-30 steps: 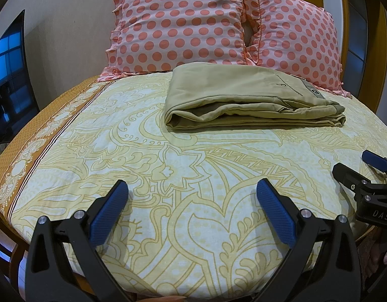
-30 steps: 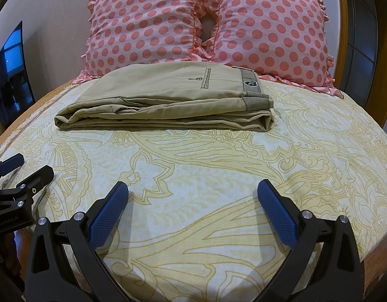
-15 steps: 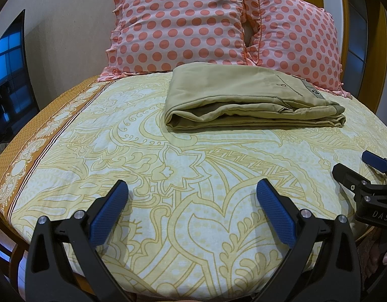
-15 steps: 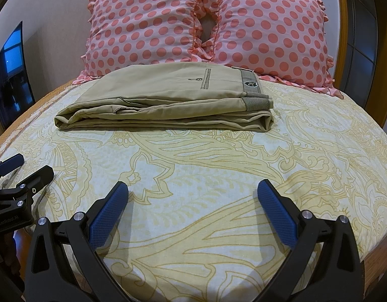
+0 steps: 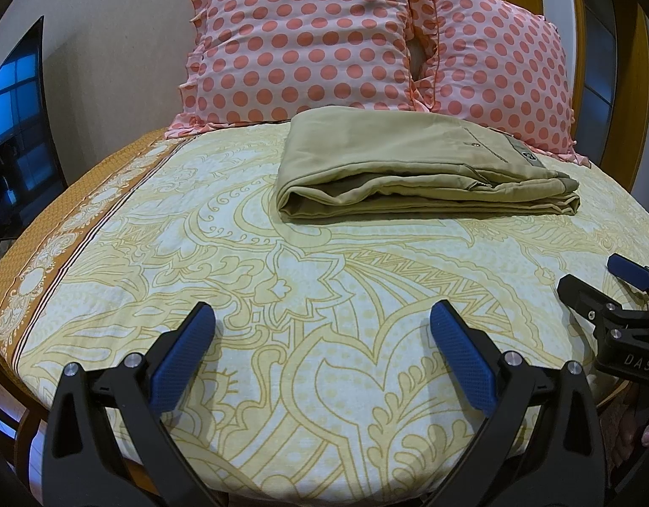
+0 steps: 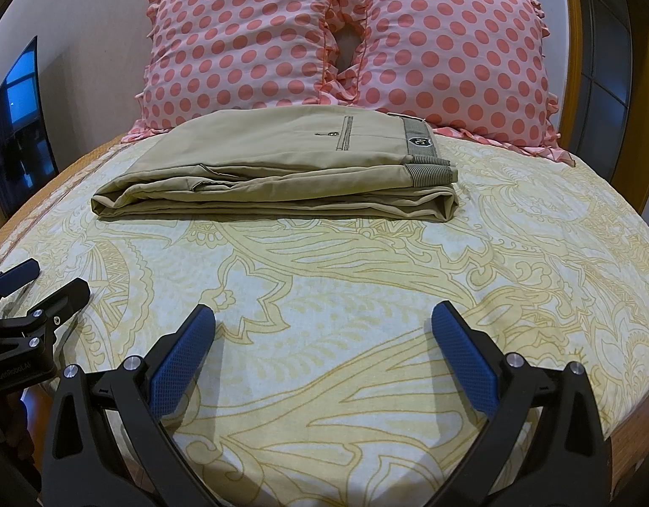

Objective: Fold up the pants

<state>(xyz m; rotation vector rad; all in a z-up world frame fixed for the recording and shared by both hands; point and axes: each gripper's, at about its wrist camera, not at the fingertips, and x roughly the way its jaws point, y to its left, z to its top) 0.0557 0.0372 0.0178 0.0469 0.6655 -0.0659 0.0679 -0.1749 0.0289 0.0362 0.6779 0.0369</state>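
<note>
While both tools hang over the near edge of the bed (image 6: 324,279), neither touches cloth: the left hand-held gripper (image 5: 320,329) has its blue pads spread wide with nothing between them, and the right hand-held gripper (image 6: 322,329) stands the same, agape and empty. Each appears at the margin of the other's view, low and to the side, well apart from the garment. Beyond them lies a bare stretch of yellow patterned sheet. Farther on, across the middle of the bed, rest the pants (image 6: 282,169), khaki, already laid up in a flat stack of several layers, waistband (image 6: 421,143) and its badge to the right, rounded fold to the left. Just behind, two dotted pillows (image 6: 248,38) lean against the wall; the far edge of the pants lies close to them, contact not discernible. By appearance the folding is complete or nearly so. The cloth looks light, soft and limp, a woven cotton that will sag and slide layer over layer when lifted; the ribbed waistband seems the firmest part. A sound hold would likely pinch all layers at the two end folds, one tool to each.
</note>
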